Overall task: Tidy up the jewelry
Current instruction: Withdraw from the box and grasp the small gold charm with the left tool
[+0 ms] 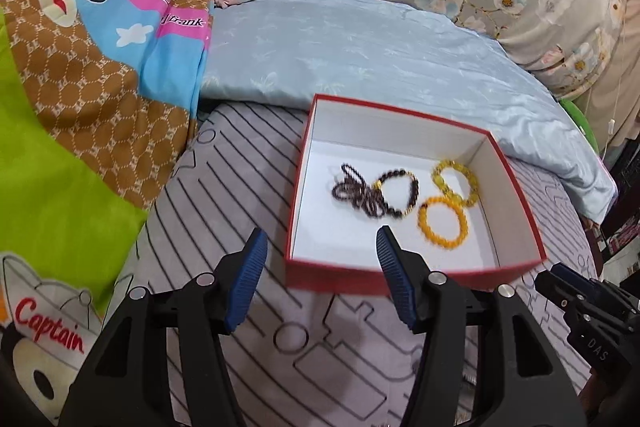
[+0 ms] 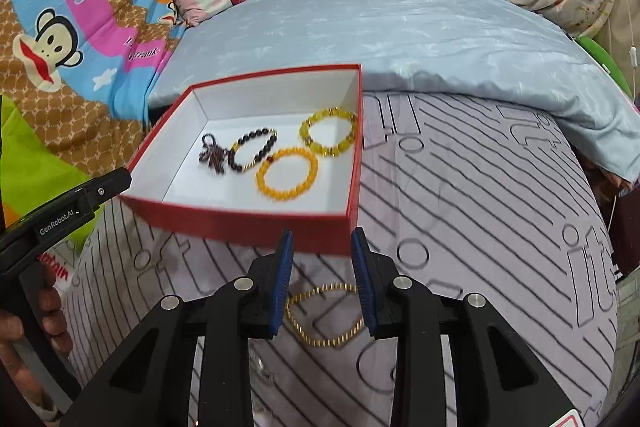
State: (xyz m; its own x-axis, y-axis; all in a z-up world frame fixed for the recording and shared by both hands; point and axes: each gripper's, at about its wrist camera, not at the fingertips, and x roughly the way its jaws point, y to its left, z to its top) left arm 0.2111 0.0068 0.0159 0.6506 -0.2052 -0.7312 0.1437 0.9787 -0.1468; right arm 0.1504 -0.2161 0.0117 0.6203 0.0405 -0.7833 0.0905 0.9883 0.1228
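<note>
Now both my claws tilt down over the bed (image 2: 500, 211). My left claw (image 1: 320, 245) hangs released, jaws wide apart, its right finger over the near-left corner of the red box (image 1: 516, 179), gripping nothing. My right claw (image 2: 322, 243) is parted too, jaws nearer together, just short of the box's near wall; nothing is pinched. Below it, on the striped sheet, lies a gold chain (image 2: 324, 315), loose between my fingers as the right wrist view shows it. Inside the box rest a dark bracelet (image 2: 252, 151), an orange bracelet (image 2: 286, 175) and a yellow bracelet (image 2: 330, 131), close together. My hand (image 2: 24, 331) grips the left claw's handle.
</note>
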